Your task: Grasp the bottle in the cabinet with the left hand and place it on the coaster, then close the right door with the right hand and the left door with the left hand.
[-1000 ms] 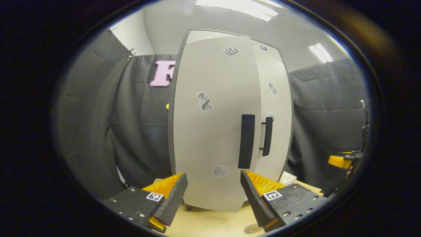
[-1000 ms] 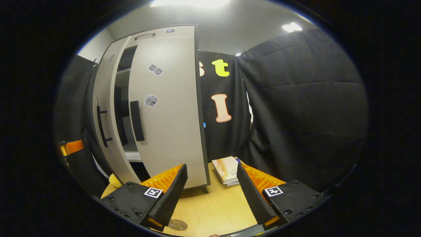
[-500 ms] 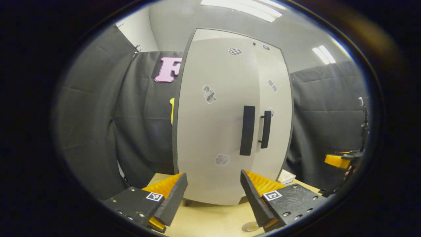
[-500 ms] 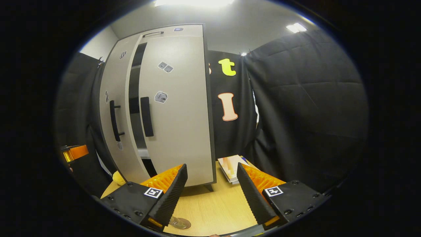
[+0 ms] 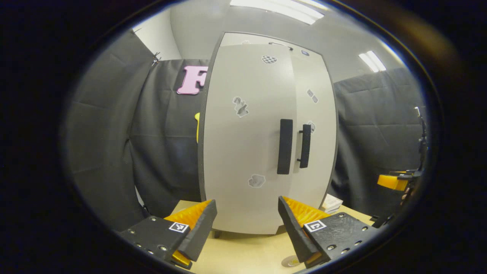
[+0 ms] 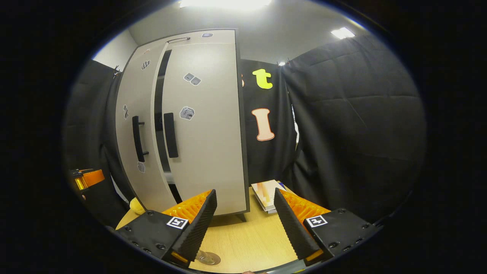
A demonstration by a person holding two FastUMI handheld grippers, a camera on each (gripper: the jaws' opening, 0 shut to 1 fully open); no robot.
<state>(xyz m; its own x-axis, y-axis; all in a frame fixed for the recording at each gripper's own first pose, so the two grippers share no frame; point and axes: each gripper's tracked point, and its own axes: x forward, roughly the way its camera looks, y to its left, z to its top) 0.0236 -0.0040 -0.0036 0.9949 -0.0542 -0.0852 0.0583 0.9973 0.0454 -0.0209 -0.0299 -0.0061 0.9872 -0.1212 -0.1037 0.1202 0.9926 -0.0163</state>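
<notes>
Left gripper view: the left gripper is spread wide with nothing between its fingers, facing the cabinet on the table. The left door looks nearly flush. A round base, possibly the bottle, sits low by 1 finger.

Right gripper view: the right gripper is also wide and empty. A narrow dark gap separates the 2 doors; the right door looks flush. A stack of books lies beside the cabinet.

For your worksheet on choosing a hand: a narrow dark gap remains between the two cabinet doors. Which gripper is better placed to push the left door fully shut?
Probably the left gripper: it is open and faces the left door squarely, while the right gripper faces the right door.
</notes>
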